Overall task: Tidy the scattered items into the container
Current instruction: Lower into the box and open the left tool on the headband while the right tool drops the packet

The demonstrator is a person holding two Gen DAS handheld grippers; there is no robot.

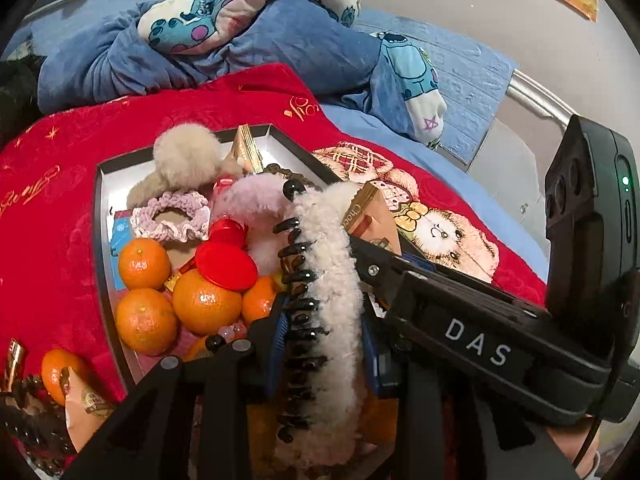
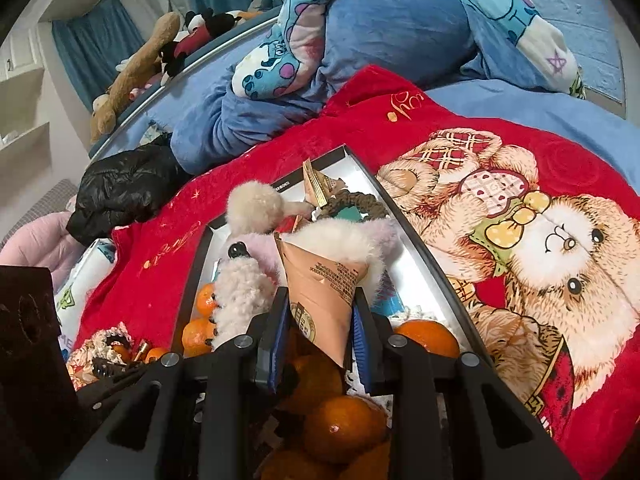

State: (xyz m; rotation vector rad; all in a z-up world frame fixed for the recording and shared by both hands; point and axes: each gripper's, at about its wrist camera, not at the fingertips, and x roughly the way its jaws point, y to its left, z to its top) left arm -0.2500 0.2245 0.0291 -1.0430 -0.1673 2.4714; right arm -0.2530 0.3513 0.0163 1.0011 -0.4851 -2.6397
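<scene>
Red blanket [image 1: 60, 184] on bed carried the box [image 1: 105, 168], crammed. Left tongs [image 1: 320, 344] clamped a fluffy hair claw [image 1: 328, 280]; right tongs [image 2: 318, 336] narrow, gripping a tan packet [image 2: 320, 280], both over box.

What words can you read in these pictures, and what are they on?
"DAS": white letters on the right gripper body.
"Choc", cut off: tan snack packet in the right gripper.
Packet's small print: too small to read.
Gold script on red blanket: unreadable.

Red bear-print blanket [image 2: 500, 160], orange tangerines [image 1: 206, 300], cream fluffy hair claw [image 1: 332, 280]
</scene>
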